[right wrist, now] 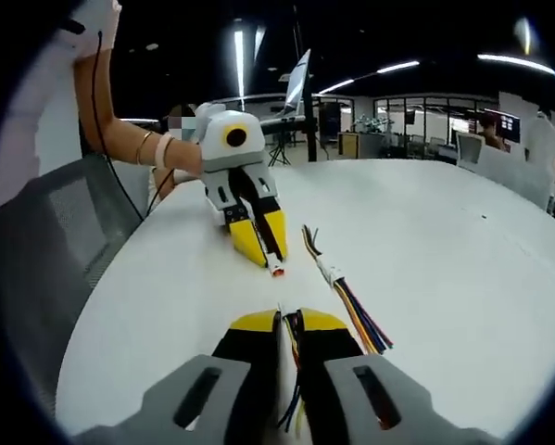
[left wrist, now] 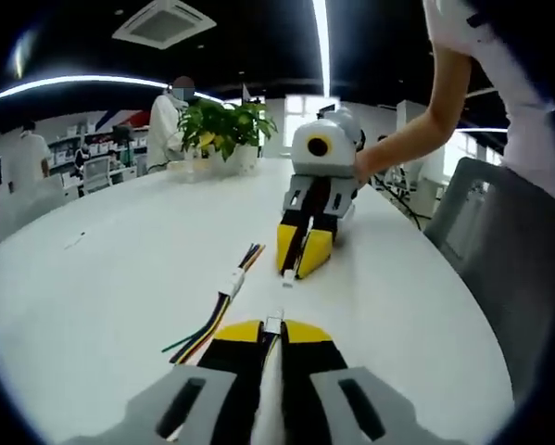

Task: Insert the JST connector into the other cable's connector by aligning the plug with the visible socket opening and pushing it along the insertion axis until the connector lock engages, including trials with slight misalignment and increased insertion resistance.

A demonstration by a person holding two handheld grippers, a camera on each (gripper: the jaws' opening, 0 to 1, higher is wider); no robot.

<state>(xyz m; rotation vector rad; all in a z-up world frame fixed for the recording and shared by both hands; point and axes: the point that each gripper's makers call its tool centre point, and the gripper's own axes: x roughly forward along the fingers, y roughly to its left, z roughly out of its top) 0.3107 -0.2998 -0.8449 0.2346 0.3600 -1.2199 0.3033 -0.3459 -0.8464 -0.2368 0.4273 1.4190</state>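
White desk (left wrist: 92, 306) surface runs under both claws, a broad glossy top with a rounded edge. In the left gripper view, the left claw (left wrist: 273, 326) rises from six o'clock with its yellow-tipped jaws drawn together on a small white JST connector (left wrist: 274, 323), which pokes out just past the tips. Facing it at about one o'clock, the right claw (left wrist: 297, 264) points back toward it, jaws pressed on a white plug (left wrist: 288, 276) that shows at the tips; a person's hand (left wrist: 365, 167) holds that tool from two o'clock. The two connector ends are near each other but apart, with bare desk between them.

Just beside the left claw, toward ten o'clock, a spare cable (left wrist: 223, 304) lies loose on the desk: a bundle of coloured wires with a white connector housing midway along it. A potted plant (left wrist: 223, 128) stands at eleven o'clock near the far edge.

In the right gripper view, the right claw (right wrist: 290, 323) comes up from six o'clock, jaws closed on thin coloured wires (right wrist: 294, 371) that trail down between them; the plug itself is too small to make out there. The left claw (right wrist: 266, 250) sits at twelve o'clock with the white connector at its tip, and the spare cable lies at about two o'clock. A grey chair (right wrist: 45, 250) stands at nine o'clock.
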